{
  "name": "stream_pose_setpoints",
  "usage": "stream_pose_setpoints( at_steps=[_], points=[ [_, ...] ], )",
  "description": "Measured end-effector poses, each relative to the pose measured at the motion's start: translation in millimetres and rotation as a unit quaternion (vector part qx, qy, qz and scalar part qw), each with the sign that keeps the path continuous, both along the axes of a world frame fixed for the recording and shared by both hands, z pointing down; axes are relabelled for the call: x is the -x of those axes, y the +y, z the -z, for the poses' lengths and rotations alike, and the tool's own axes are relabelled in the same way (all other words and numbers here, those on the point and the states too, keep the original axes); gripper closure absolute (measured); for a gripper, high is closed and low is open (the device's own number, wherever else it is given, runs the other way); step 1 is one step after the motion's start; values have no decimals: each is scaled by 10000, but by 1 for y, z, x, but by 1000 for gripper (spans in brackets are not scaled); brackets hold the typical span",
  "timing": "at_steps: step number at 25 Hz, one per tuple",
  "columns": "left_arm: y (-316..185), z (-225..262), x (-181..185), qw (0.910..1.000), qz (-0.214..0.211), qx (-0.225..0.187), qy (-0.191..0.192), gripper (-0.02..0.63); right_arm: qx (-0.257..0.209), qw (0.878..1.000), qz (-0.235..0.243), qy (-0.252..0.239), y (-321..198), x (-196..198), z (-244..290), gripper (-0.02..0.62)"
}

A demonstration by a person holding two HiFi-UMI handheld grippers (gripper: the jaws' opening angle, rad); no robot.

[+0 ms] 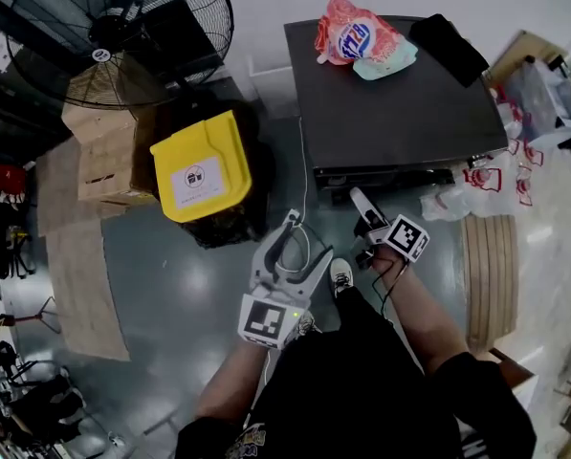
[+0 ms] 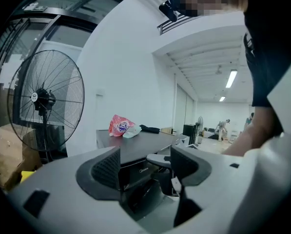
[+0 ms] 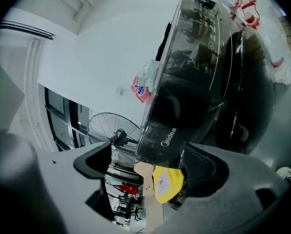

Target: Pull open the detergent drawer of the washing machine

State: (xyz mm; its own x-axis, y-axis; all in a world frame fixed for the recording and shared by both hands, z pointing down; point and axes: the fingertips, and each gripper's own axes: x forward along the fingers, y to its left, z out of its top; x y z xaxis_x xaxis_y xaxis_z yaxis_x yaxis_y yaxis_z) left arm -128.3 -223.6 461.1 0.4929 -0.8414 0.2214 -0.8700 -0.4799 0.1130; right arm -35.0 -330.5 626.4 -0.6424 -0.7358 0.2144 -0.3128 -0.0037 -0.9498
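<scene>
Left gripper [image 2: 146,167] and right gripper [image 3: 147,165]: jaws wide apart, nothing between. Detergent drawer [image 3: 167,135] looks shut, top-left of the washing machine [image 1: 390,103] front, just ahead of your right gripper. Risk: you're rolled sideways, so pads may skid off that glossy panel. Shiny grey floor [image 1: 189,275]; yellow bin [image 1: 201,165] and fan [image 1: 122,27] crowd your left.

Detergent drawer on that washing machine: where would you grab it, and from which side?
Likely by the lower edge of the detergent drawer, the logo-marked panel at the front's top corner. Come straight from the front: it sits flush in the washing machine and slides outward. Its finger recess isn't visible.
</scene>
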Motion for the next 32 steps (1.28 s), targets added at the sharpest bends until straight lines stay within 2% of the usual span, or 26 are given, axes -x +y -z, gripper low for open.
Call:
stream_pose_setpoints(
  at_steps=[2, 5, 7, 10, 14, 18, 23, 32],
  points=[
    [-8, -5, -2, 10000, 32, 66, 11, 311, 58, 10000, -27, -34, -9, -4, -11, 122],
    [-18, -10, -5, 9999, 49, 132, 17, 311, -104, 9998, -2, -169, -26, -5, -18, 117],
    [-24, -13, -7, 9998, 50, 167, 14, 311, 146, 9998, -78, -123, -30, -7, -27, 114],
    [-28, -18, -9, 9997, 60, 231, 14, 311, 124, 9995, -116, -259, -38, -7, -31, 110],
    [-32, -24, -9, 9994, 89, 324, 29, 311, 398, 9981, -244, -405, -40, -9, -39, 112],
    [-34, -26, -10, 9993, 97, 364, 37, 311, 485, 9979, -249, -353, -45, -7, -44, 112],
    [-38, -25, -8, 9995, 76, 312, 19, 311, 238, 9986, -196, -435, -56, -6, -44, 118],
    [-34, -25, -12, 9993, -8, 358, 61, 311, 289, 9984, -346, -339, -52, -8, -47, 129]
  ],
)
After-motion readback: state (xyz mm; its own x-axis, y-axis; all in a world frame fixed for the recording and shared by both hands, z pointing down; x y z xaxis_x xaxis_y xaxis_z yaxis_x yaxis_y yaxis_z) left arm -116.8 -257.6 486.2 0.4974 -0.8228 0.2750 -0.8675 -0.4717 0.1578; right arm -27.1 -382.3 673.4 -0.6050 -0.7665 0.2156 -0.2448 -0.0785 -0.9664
